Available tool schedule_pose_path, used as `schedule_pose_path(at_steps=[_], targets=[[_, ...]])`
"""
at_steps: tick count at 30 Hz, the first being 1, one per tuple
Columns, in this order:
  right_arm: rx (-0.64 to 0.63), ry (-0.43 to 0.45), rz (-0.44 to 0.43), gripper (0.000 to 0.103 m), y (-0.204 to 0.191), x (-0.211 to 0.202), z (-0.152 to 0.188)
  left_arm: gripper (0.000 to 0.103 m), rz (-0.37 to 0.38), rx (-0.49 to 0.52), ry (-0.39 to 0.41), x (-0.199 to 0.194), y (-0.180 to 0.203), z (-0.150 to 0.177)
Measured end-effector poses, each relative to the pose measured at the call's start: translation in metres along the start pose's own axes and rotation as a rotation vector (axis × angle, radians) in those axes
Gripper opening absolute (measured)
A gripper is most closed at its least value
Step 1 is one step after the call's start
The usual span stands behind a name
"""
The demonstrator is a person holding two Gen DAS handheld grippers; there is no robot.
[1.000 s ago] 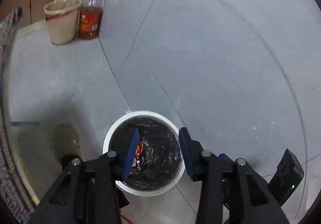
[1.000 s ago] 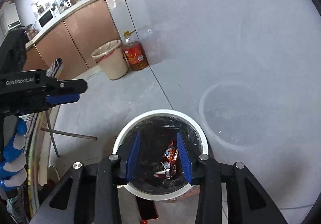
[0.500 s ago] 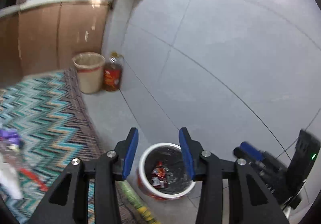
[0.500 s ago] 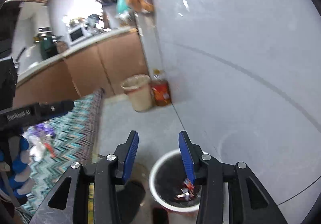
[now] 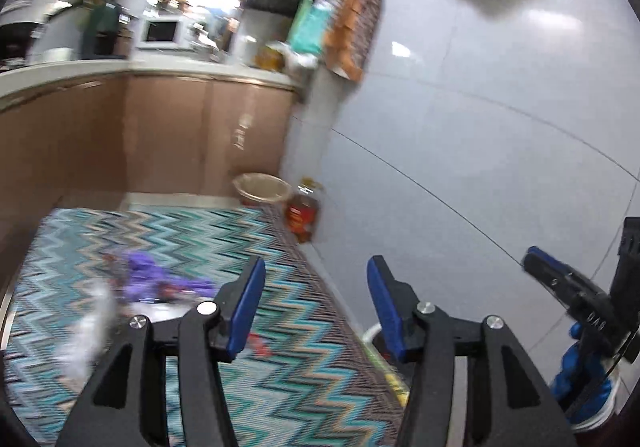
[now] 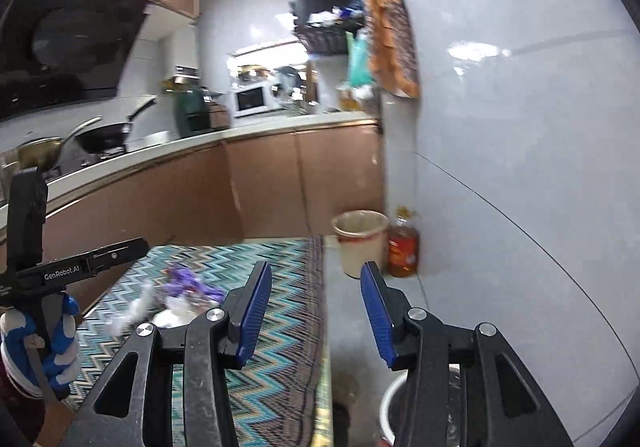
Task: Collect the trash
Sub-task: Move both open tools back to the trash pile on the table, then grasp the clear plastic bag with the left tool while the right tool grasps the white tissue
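Both grippers are open and empty, raised and looking across a table with a zigzag-patterned cloth [image 5: 192,243]. On the cloth lie a purple wrapper [image 5: 152,277] and white crumpled plastic [image 5: 86,335]; they also show in the right wrist view, purple [image 6: 192,281] and white [image 6: 168,313]. My left gripper [image 5: 316,303] is above the cloth's right edge. My right gripper [image 6: 316,311] is further right. The white trash bin's rim [image 5: 370,333] shows low beside the table, and in the right wrist view [image 6: 390,399]. The right gripper also shows at the left wrist view's right edge [image 5: 560,283].
A beige lined bin [image 6: 360,243] and an oil bottle [image 6: 404,247] stand on the floor by the tiled wall [image 6: 520,167]. Brown kitchen cabinets [image 6: 260,187] with a counter, microwave and pans lie behind the table. The left gripper body [image 6: 76,269] is at left.
Both grippers have lifted up and away from the white trash bin and tilted toward the table. The bin has dropped to the bottom edge of both views.
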State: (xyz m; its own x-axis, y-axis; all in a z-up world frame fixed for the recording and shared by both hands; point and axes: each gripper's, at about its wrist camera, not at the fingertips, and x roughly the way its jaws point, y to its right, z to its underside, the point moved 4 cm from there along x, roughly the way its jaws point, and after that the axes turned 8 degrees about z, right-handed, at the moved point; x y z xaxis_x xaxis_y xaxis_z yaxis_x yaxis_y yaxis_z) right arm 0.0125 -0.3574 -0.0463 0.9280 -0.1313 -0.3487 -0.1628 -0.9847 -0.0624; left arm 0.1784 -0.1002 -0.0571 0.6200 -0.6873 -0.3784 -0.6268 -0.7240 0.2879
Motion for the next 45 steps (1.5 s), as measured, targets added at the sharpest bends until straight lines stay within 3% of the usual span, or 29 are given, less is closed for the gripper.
schedule_pose_path(at_steps=[9,17,26,33,38,45], targets=[[-0.075,0.007,-0.161,0.044,-0.072,0.016,-0.027,0.053,-0.272,-0.039,0.072,-0.102,-0.113,0.01],[-0.136,-0.064,-0.26,0.044,-0.127,0.061,-0.027,0.053,-0.399,-0.166,0.064,-0.131,-0.204,0.042],[-0.165,-0.199,-0.304,0.044,-0.165,0.114,-0.001,0.054,-0.358,-0.239,-0.04,-0.091,-0.245,0.079],[-0.195,-0.353,-0.363,0.044,-0.203,0.156,0.046,0.054,-0.289,-0.279,-0.144,-0.053,-0.265,0.103],[-0.205,-0.498,-0.402,0.044,-0.221,0.19,0.088,0.054,-0.228,-0.247,-0.217,-0.021,-0.264,0.109],[-0.232,-0.594,-0.432,0.045,-0.24,0.222,0.121,0.054,-0.18,-0.218,-0.297,0.026,-0.269,0.115]])
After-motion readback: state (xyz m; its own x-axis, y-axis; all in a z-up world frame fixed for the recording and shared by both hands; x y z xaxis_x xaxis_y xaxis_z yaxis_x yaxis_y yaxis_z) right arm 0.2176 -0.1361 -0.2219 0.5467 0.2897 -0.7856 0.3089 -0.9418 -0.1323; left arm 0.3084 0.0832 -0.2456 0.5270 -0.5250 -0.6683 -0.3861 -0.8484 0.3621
